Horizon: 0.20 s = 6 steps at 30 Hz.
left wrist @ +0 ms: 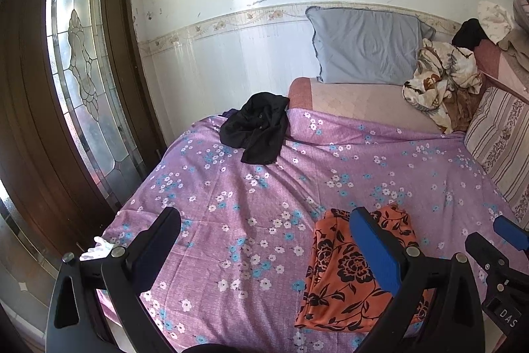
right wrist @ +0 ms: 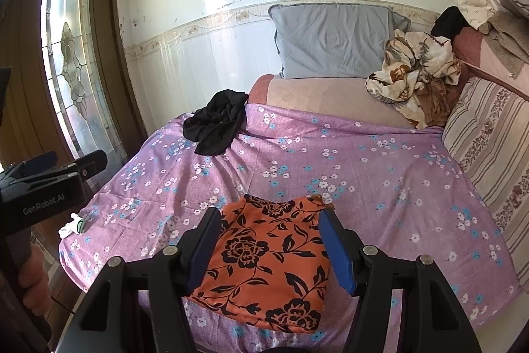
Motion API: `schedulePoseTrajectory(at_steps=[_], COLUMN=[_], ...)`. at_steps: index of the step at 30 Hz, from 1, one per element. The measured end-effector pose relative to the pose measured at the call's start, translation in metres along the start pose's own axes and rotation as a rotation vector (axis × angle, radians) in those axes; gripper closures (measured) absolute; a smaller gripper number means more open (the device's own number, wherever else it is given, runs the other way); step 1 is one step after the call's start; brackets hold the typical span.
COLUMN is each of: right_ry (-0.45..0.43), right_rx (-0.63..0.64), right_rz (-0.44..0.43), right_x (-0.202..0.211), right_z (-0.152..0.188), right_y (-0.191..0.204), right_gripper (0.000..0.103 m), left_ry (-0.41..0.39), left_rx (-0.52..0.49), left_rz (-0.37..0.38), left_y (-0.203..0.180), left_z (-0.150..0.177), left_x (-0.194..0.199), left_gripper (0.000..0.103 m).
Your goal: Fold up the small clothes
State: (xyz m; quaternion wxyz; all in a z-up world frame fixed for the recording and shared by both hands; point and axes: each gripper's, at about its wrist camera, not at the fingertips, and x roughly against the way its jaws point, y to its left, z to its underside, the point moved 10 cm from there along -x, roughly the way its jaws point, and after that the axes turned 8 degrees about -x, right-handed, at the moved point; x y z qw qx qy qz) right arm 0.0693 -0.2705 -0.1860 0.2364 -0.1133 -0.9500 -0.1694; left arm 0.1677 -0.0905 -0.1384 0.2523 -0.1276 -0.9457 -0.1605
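An orange garment with a black flower print (right wrist: 264, 263) lies folded flat on the purple flowered sheet (right wrist: 330, 161) near the bed's front edge. My right gripper (right wrist: 269, 217) hovers over it, open, with the cloth showing between the spread fingers and nothing pinched. My left gripper (left wrist: 264, 214) is open too, over bare sheet just left of the same orange garment (left wrist: 344, 273), whose left part its right finger (left wrist: 370, 240) overlaps in view. A crumpled black garment (left wrist: 258, 128) lies farther back on the sheet's left side. In the right wrist view the left gripper (right wrist: 76, 162) appears at far left.
A grey pillow (left wrist: 367, 45) leans on the white wall at the bed's head. A crumpled cream and brown cloth (left wrist: 439, 78) lies at the back right, beside a striped cushion (left wrist: 499, 141). A glass-panelled wooden door (left wrist: 76, 81) stands left. A small white item (right wrist: 71, 225) sits at the sheet's left corner.
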Motion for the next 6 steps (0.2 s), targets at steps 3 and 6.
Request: schedulePoseTrajectory(at_steps=[3,6], right_ry=[0.008,0.016], right_rx=[-0.006,-0.017], right_rz=[-0.006,-0.019], right_x=[-0.01,-0.024], right_z=[-0.002,-0.005], right_y=[-0.002,-0.009], right_gripper=[0.038,0.038], left_ry=[0.015,0.033], left_rx=[0.009,0.031], left_rz=[0.023,0.07], left_y=[-0.004,-0.008], left_z=[0.001,0.002], left_x=[-0.01,-0.028], left_gripper=[0.001,0.001])
